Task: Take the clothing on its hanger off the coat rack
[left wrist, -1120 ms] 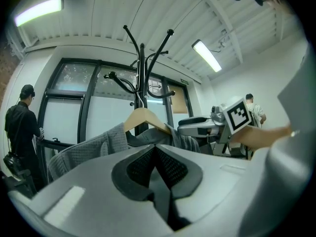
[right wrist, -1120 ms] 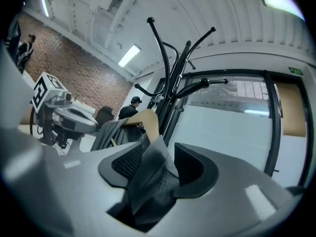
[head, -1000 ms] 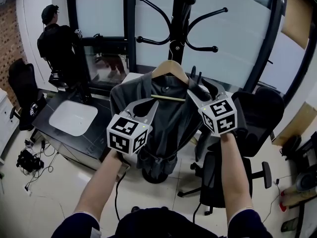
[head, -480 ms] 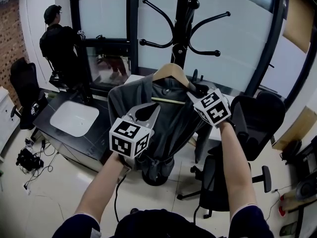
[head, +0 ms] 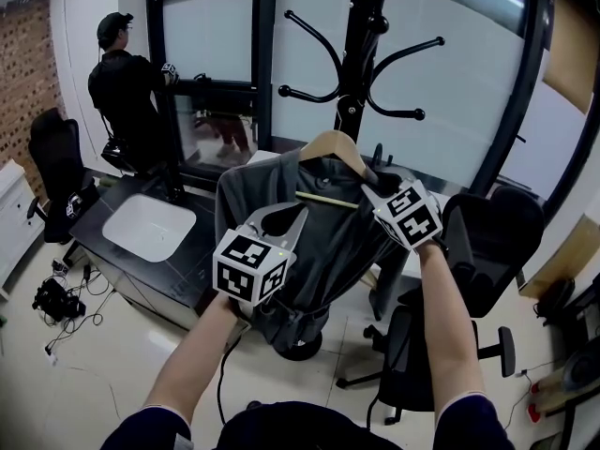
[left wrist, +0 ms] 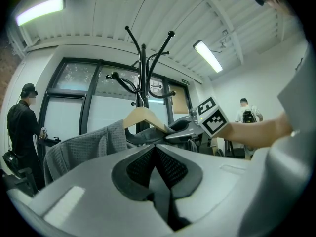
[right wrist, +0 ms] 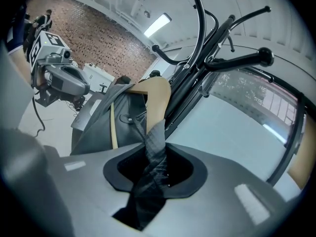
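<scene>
Right claw [head: 375, 181], head view, has just been closing on the grey clothing [head: 272, 204] whose hanger [head: 328, 144] hangs at the coat rack [head: 363, 45]; left gripper view: my left claw [left wrist: 156, 154] sits closed, empty; right gripper view: fabric pinched in its grip.

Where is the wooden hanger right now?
Head view, centre: the wooden hanger sits just below the coat rack's hooks, with the grey garment draped over it.

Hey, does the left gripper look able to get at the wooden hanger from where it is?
Probably yes. The left gripper faces the wooden hanger with only open air between, though its jaws are together and would need opening first.
</scene>
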`<state>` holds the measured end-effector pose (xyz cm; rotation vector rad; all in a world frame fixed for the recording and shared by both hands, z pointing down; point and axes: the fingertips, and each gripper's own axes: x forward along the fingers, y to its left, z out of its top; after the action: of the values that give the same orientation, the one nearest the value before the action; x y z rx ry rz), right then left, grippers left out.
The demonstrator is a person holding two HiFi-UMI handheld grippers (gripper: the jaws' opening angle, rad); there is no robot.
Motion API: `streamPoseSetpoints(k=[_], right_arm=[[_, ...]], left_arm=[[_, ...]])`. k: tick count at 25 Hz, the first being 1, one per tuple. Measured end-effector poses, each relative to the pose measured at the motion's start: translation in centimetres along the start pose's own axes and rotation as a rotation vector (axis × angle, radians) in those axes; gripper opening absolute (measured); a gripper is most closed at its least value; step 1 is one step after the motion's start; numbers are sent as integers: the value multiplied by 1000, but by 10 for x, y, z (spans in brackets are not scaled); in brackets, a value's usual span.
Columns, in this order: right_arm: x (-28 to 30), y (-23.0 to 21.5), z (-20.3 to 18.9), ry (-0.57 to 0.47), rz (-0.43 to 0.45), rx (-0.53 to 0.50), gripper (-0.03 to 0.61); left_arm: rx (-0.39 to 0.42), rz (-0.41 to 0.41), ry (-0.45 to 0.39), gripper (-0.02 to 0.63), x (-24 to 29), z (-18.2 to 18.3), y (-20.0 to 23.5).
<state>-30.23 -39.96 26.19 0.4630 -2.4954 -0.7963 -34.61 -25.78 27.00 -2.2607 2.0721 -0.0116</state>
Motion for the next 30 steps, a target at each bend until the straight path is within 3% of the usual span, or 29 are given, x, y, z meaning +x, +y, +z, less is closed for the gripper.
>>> streamPoseSetpoints(k=[18, 30], right_arm=[[-46, -44, 44, -42, -113, -27, 97], [-57, -44, 88, -104, -98, -65, 98]], left_arm=[[8, -29, -21, 12, -11, 12, -12], [19, -11, -43, 12, -26, 22, -11]])
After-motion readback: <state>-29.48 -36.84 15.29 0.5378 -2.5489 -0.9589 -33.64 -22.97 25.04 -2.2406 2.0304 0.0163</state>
